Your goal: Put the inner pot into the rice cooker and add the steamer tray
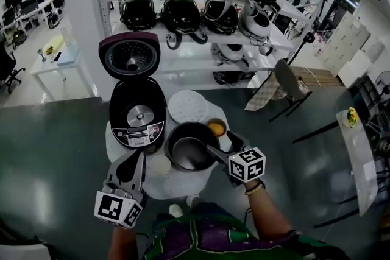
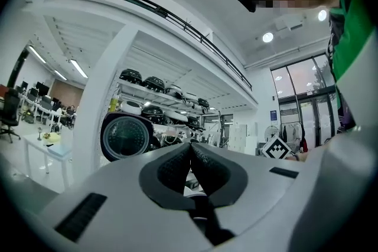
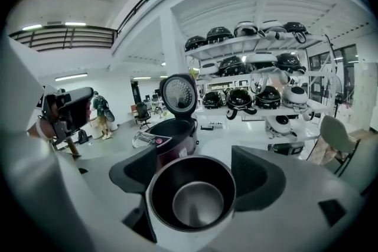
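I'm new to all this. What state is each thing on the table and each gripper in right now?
Rice cooker: lid up, no pot inside.
Inner pot: upright on the table, empty.
Steamer tray: lying flat on the table, outside the cooker.
Left gripper: shut, empty.
Right gripper: open, pot between its jaws.

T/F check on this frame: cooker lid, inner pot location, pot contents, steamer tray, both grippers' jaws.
1. The lid of the rice cooker stands open. True.
2. The inner pot sits inside the rice cooker. False: it stands on the table beside the cooker.
3. The left gripper is shut with nothing between its jaws. True.
4. The right gripper is shut on the steamer tray. False: its jaws are wide apart with the inner pot between them; the steamer tray lies on the table behind the pot.
5. The inner pot is empty. True.
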Motion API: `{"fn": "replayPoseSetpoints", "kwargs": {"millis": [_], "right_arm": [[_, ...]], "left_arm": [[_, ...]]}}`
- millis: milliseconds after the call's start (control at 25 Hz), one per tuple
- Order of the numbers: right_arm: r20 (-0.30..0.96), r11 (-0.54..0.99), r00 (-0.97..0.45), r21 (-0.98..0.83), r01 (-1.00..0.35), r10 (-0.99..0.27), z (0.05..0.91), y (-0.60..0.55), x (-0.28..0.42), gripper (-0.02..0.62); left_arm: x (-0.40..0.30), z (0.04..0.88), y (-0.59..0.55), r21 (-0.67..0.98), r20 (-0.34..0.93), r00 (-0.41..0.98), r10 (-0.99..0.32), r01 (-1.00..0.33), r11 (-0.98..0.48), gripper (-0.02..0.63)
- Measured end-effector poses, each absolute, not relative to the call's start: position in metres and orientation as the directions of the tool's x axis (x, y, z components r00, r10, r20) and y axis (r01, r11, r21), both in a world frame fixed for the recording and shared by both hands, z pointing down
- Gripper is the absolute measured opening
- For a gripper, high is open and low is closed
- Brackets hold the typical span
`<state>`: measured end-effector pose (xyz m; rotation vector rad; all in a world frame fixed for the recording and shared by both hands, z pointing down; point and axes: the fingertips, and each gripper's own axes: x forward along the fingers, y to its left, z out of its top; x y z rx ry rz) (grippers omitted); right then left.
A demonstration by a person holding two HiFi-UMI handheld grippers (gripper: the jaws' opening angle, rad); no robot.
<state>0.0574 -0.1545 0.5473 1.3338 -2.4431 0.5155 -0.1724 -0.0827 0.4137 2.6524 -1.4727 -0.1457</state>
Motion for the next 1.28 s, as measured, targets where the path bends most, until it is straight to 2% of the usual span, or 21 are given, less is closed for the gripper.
{"fn": "replayPoseSetpoints", "kwargs": {"millis": [160, 640, 1280], "right_arm": [[0.462, 0.503, -0.541, -0.215, -0.837, -0.703, 0.572, -0.156, 0.057, 0.325], [0.59, 0.465, -0.501, -0.228, -0.856, -0.633, 0.652, -0.191, 0.08, 0.325], [0.693, 0.447, -0.465, -0.225, -0.866, -0.551, 0.72, -0.235, 0.089, 0.318]], "left_arm": [[-0.175, 0.428, -0.084, 0.129, 0.016, 0.526, -0.85, -0.845, -0.52, 0.021], [-0.164, 0.444, -0.12, 0.155, 0.062, 0.507, -0.86, -0.856, -0.493, 0.021], [-0.151, 0.445, -0.17, 0.138, 0.089, 0.496, -0.864, -0.865, -0.482, 0.021]]}}
